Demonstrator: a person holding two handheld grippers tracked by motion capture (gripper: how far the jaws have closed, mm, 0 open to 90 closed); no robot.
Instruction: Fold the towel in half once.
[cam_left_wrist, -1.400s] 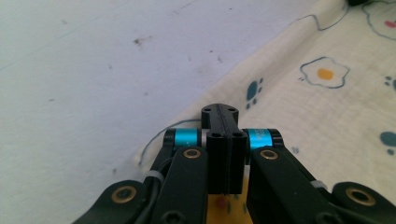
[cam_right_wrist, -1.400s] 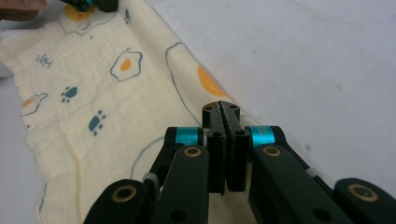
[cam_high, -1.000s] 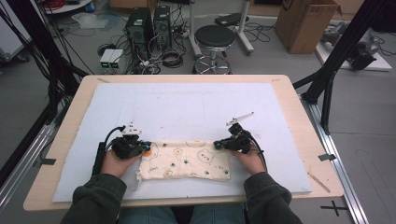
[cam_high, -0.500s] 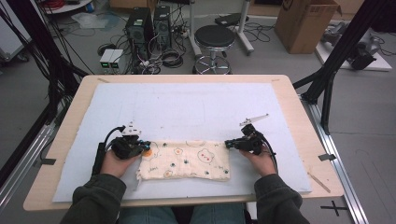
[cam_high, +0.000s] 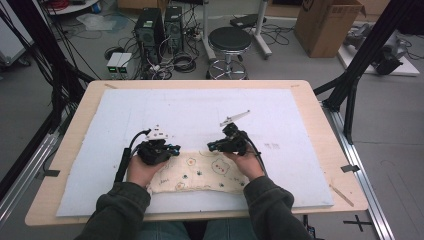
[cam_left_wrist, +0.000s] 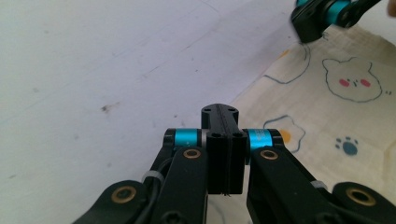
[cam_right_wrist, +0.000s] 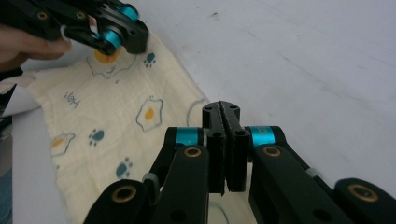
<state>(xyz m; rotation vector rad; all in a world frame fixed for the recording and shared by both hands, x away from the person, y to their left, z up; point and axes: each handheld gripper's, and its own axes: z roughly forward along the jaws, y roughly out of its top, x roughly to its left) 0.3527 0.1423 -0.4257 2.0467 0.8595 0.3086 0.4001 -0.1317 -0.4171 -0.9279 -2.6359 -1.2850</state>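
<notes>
A cream cloth (cam_high: 205, 172) printed with eggs, paws and bunny faces lies flat on the white mat (cam_high: 200, 107), close to the table's near edge. My left gripper (cam_high: 175, 148) hovers at the cloth's far left edge, jaws shut with nothing seen between them. My right gripper (cam_high: 210, 146) is at the far edge a little right of it, also shut and empty-looking. The two tips point toward each other, a short gap apart. In the left gripper view the shut jaws (cam_left_wrist: 219, 112) sit over the cloth (cam_left_wrist: 336, 107) edge. The right gripper view shows shut jaws (cam_right_wrist: 221, 108) beside the cloth (cam_right_wrist: 107, 126).
The wooden table (cam_high: 330, 150) rims the mat, which has open room beyond the cloth and to both sides. On the floor behind stand a black stool (cam_high: 230, 40), computer towers (cam_high: 155, 25) and a cardboard box (cam_high: 325, 25). Black frame posts (cam_high: 355, 75) flank the table.
Both hands have slid inward along the cloth's far edge: the right gripper left, the left gripper right. The cloth has stayed flat and in place.
</notes>
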